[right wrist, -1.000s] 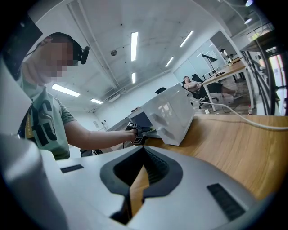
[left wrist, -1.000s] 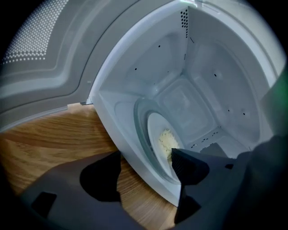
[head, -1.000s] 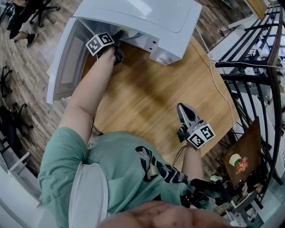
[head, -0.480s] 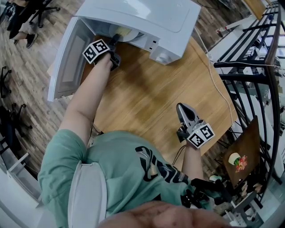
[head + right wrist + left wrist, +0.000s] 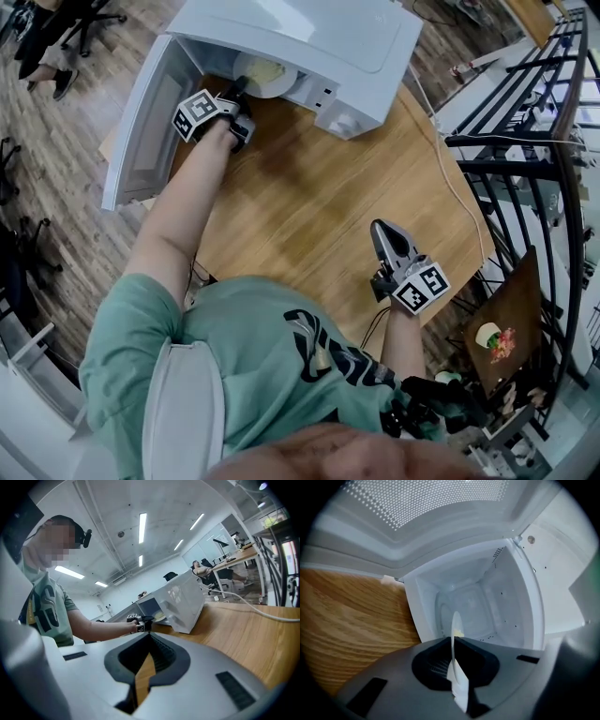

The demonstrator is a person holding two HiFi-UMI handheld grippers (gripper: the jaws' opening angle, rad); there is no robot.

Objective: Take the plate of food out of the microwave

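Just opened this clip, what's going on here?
A person is taking a plate of yellowish food out of a white microwave that stands with its door open on a wooden table. The left gripper has just closed its jaws on the plate's near rim, and the plate is at the oven's mouth. The right gripper is shut and empty, over the table's near edge.

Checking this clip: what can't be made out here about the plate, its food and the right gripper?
- The food: only a small pale patch in the head view, so its kind is unreadable. In the left gripper view the plate is edge-on.
- The plate's far part: hidden under the microwave roof in the head view.
- The right gripper: the steep head view doesn't show whether it touches the table.
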